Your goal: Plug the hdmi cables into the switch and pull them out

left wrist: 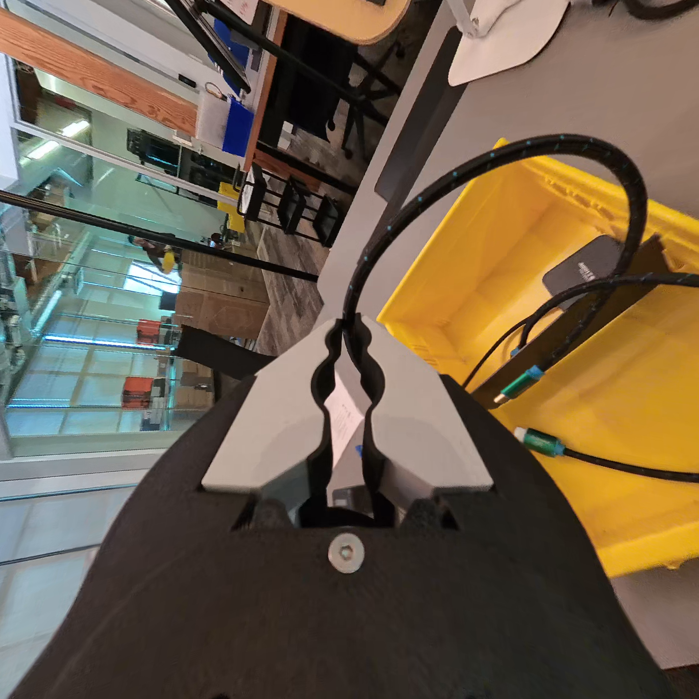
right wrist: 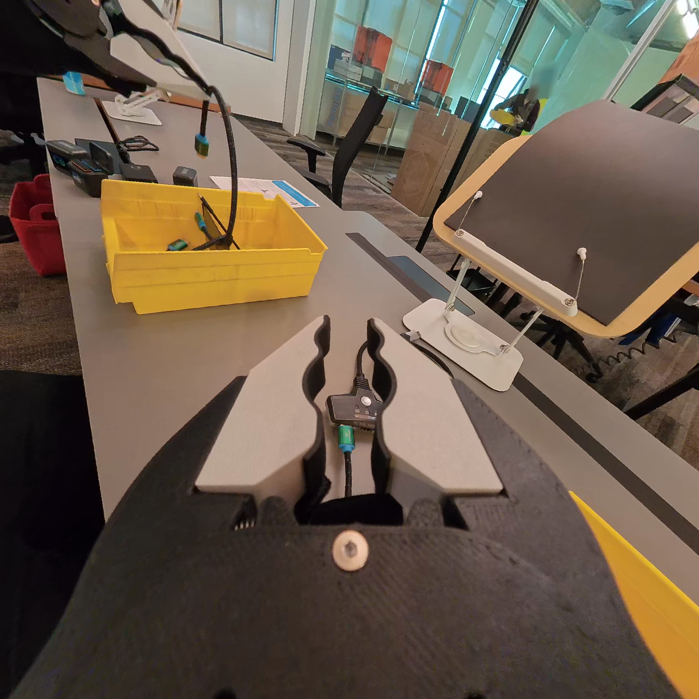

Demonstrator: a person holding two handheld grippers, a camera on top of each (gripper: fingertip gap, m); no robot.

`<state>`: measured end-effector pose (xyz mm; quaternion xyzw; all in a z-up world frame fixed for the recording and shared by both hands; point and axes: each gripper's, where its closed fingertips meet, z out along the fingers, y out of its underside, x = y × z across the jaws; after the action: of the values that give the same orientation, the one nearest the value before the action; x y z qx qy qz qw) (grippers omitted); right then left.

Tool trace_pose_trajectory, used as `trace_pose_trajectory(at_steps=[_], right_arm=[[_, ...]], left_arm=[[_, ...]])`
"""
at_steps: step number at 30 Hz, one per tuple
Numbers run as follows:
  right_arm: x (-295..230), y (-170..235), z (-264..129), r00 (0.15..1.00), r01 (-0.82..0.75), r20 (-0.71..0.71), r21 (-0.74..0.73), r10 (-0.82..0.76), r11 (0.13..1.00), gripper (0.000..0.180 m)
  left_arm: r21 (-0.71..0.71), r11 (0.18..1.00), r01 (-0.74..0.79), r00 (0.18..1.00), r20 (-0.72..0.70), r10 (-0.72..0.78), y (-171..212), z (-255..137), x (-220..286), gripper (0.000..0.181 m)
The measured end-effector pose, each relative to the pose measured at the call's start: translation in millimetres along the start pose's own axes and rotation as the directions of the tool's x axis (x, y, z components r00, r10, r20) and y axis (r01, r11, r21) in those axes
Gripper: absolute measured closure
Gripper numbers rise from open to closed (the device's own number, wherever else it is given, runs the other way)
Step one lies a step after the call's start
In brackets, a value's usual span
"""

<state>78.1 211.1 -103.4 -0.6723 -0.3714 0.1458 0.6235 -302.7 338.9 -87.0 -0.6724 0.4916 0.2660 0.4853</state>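
My left gripper is shut on a black braided HDMI cable, which arcs up and down into the yellow bin. Two green-and-blue plugs lie in that bin beside a black divider. In the right wrist view the left gripper holds the cable high above the bin, and one plug dangles free. My right gripper is open, low over the grey table. The small black switch lies between its fingers, with a green plug in its near port.
A white stand carrying a tilted dark board stands to the right of the switch. A red basket sits past the table's left edge. Small black devices and papers lie behind the bin. A yellow edge shows at bottom right. The gap from one gripper's tips to the other's is roughly 40 centimeters.
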Motion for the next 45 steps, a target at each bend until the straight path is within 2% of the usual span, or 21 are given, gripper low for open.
trace_pose_trajectory(at_steps=[7,11,17,22,26,30,33,36,38,40,43,45], right_arm=[[-1,-2,0,1.000,0.003,0.000,0.002,-0.003,1.000,0.163],[0,-2,0,1.000,0.000,0.001,0.004,0.000,1.000,0.163],[-3,-2,1,1.000,0.001,0.007,0.004,-0.001,1.000,0.163],[-3,-2,1,1.000,0.001,0.007,0.004,-0.001,1.000,0.163],[-1,-3,0,1.000,0.001,0.004,0.007,-0.001,1.000,0.163],[0,0,0,1.000,-0.005,0.004,0.003,0.005,1.000,0.163],[0,3,1,1.000,-0.008,0.006,-0.002,0.008,1.000,0.163],[0,6,3,1.000,-0.011,0.008,-0.010,0.011,1.000,0.163],[-1,7,5,1.000,-0.011,0.011,-0.014,0.012,1.000,0.163],[-3,8,7,1.000,-0.012,0.015,-0.018,0.012,1.000,0.163],[-4,11,10,1.000,-0.013,0.019,-0.028,0.013,1.000,0.163],[-5,13,12,1.000,-0.013,0.023,-0.032,0.014,0.999,0.163]], left_arm=[[0.093,0.978,0.189,0.979,-0.098,-0.180,-6,-1,12,0.178],[0.108,0.940,0.322,0.935,-0.191,-0.299,-9,1,25,0.177],[0.112,0.744,0.658,0.730,-0.335,-0.595,-4,11,40,0.177],[0.094,0.593,0.800,0.566,-0.448,-0.693,-13,17,44,0.177],[0.088,0.497,0.863,0.464,-0.524,-0.714,-29,12,40,0.176],[0.122,0.500,0.858,0.485,-0.513,-0.708,-42,5,26,0.176],[0.148,0.406,0.902,0.414,-0.561,-0.716,-53,-5,9,0.176],[0.179,0.394,0.901,0.424,-0.549,-0.720,-54,-7,-3,0.176],[0.170,0.344,0.923,0.377,-0.567,-0.732,-52,-7,-8,0.176],[0.190,0.327,0.926,0.376,-0.550,-0.746,-46,-6,-17,0.176],[0.207,0.241,0.948,0.317,-0.560,-0.766,-39,-7,-33,0.176],[0.218,0.248,0.944,0.328,-0.532,-0.781,-32,-3,-40,0.176]])
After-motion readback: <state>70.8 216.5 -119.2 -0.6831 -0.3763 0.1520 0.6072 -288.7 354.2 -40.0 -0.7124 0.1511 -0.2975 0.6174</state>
